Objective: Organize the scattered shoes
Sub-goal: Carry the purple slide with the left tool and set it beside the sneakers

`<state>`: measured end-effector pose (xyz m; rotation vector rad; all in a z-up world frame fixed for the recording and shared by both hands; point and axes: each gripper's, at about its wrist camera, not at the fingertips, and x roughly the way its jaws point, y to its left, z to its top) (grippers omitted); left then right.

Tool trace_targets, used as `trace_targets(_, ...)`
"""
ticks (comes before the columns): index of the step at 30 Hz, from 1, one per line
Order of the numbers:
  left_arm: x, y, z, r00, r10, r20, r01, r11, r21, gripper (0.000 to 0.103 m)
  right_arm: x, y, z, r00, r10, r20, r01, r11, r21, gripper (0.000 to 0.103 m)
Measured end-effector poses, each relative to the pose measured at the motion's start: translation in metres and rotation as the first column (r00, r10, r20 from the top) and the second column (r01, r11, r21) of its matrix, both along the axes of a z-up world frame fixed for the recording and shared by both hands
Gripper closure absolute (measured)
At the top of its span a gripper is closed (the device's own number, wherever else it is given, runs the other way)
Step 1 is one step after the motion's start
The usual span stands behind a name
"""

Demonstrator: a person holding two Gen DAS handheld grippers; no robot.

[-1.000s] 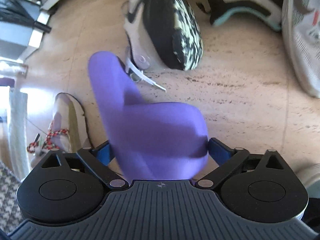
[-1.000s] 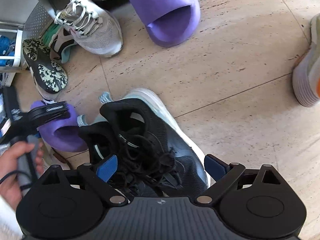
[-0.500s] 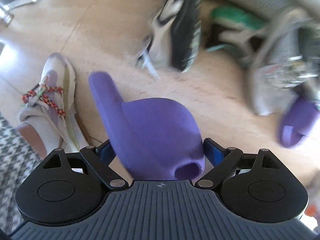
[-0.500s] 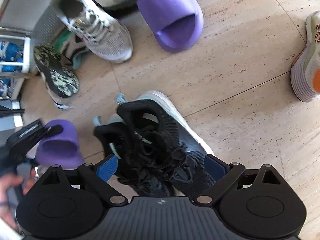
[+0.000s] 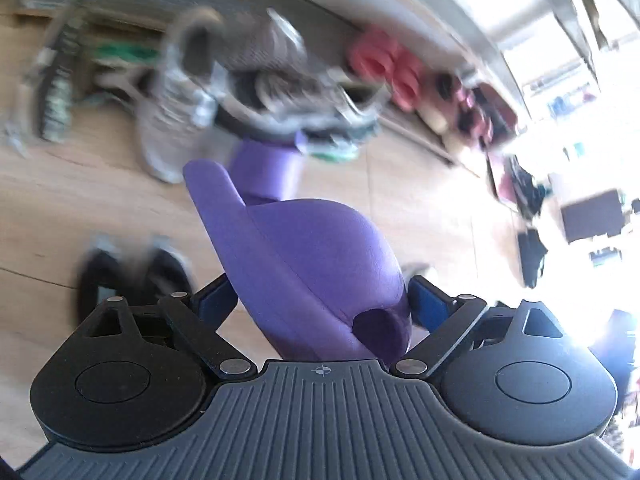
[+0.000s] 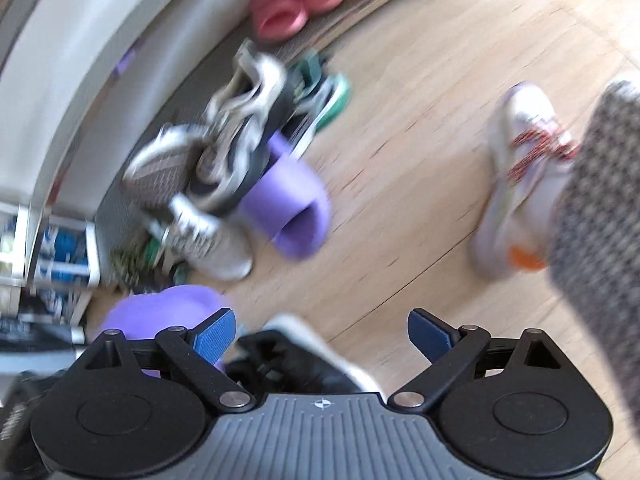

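Left wrist view: the left tool (image 5: pixel 316 300) clamps a purple slide (image 5: pixel 308 264) above the floor; the shoe pile (image 5: pixel 224 96) beyond is smeared by blur. Right wrist view: the right tool (image 6: pixel 320 330) gapes wide over a black sneaker (image 6: pixel 288 364), mostly hidden beneath it; whether the pads touch is unclear.

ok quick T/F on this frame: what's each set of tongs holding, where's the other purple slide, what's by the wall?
1. The left tongs grip a purple slide. True.
2. The right tongs clamp the black sneaker. False: they are open, with the sneaker low between them.
3. A second purple slide lies on the floor beside the sneaker pile. True.
4. The pink slippers sit on top of that pile. False: they lie apart, by the wall.
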<state>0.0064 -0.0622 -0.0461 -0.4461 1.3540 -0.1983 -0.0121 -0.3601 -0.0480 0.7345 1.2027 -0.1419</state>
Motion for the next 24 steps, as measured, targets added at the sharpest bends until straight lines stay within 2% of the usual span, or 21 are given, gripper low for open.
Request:
trace_targets(2,-0.004,-0.023,-0.026,0.994,-0.056,-0.097,0.064,0.995,0.08,0.011,-0.007,-0.012,-0.008,0.999,-0.036,-0.018,0.036,0.999,0.021,0.008)
trace_targets(4,-0.007,-0.044,-0.05,0.976,-0.105,-0.193,0.135,0.979,0.151,0.011,-0.008,-0.016,-0.02,0.998,-0.038,-0.039,0.04,0.998,0.051,0.008)
trace_targets(8,-0.019,-0.031,-0.039,0.947,-0.207,-0.246,0.269,0.929,0.254,0.01,-0.003,-0.007,-0.048,0.994,0.011,-0.107,-0.006,0.999,0.048,0.008)
trace_targets(12,-0.02,-0.017,-0.013,0.919,-0.276,-0.281,0.371,0.847,0.38,0.007,0.007,0.018,-0.082,0.971,0.098,-0.218,-0.103,0.995,-0.01,0.009)
trace_targets(14,-0.027,-0.013,0.003,0.913,-0.306,-0.269,0.397,0.817,0.419,0.005,0.008,0.027,-0.087,0.965,0.129,-0.23,-0.138,0.99,-0.02,0.009)
trace_targets(16,-0.038,-0.01,0.016,0.911,-0.323,-0.255,0.406,0.806,0.431,0.003,0.013,0.044,-0.09,0.953,0.189,-0.236,-0.203,0.979,-0.035,0.009)
trace_targets(18,-0.046,-0.008,0.017,0.91,-0.334,-0.247,0.411,0.808,0.422,0.002,0.011,0.055,-0.087,0.944,0.242,-0.224,-0.261,0.964,-0.058,0.009)
trace_targets(20,-0.055,-0.009,0.005,0.905,-0.356,-0.232,0.422,0.817,0.393,0.002,0.015,0.067,-0.085,0.931,0.299,-0.212,-0.321,0.944,-0.079,0.009)
trace_targets(21,-0.056,-0.01,-0.002,0.904,-0.361,-0.229,0.425,0.818,0.388,0.002,0.017,0.076,-0.086,0.912,0.351,-0.213,-0.376,0.922,-0.091,0.009)
trace_targets(24,-0.05,-0.004,-0.043,0.897,-0.335,-0.288,0.433,0.8,0.415,0.006,0.02,0.093,-0.092,0.859,0.455,-0.234,-0.491,0.861,-0.133,0.009)
